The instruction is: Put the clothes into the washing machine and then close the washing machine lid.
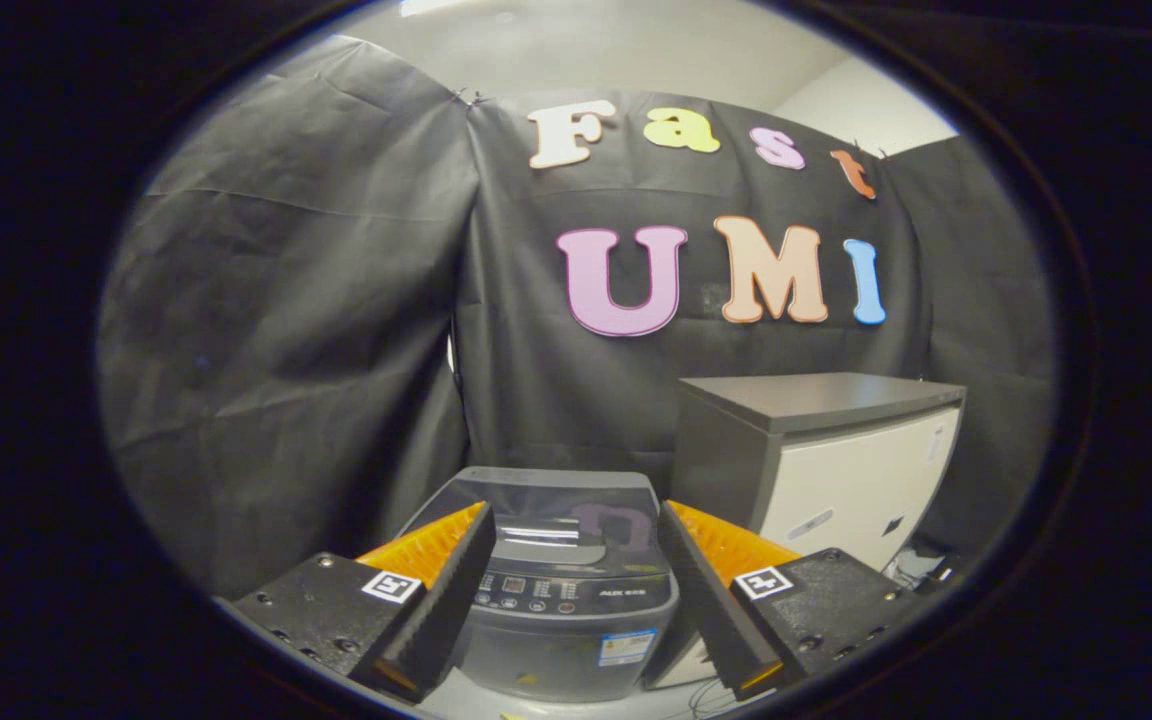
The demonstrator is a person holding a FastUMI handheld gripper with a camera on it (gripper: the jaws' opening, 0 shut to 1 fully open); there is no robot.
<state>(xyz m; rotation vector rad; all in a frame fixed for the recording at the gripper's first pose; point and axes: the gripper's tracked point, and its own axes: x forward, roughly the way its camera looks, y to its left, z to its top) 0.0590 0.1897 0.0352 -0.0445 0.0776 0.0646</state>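
Note:
A small grey top-loading washing machine (566, 570) stands on the floor against the black cloth wall, just ahead of my fingers. Its glossy dark lid (546, 505) lies flat and shut, with a control panel along the front. My gripper (576, 545) hovers in front of and slightly above the machine, open, with the machine framed in the wide gap between the two fingers. Nothing sits between the fingers. No clothes can be seen.
A white cabinet with a dark grey top (821, 450) stands right beside the washing machine, taller than it. Loose cables (921, 572) lie on the floor by the cabinet's right side. Black cloth walls close the booth behind and to the left.

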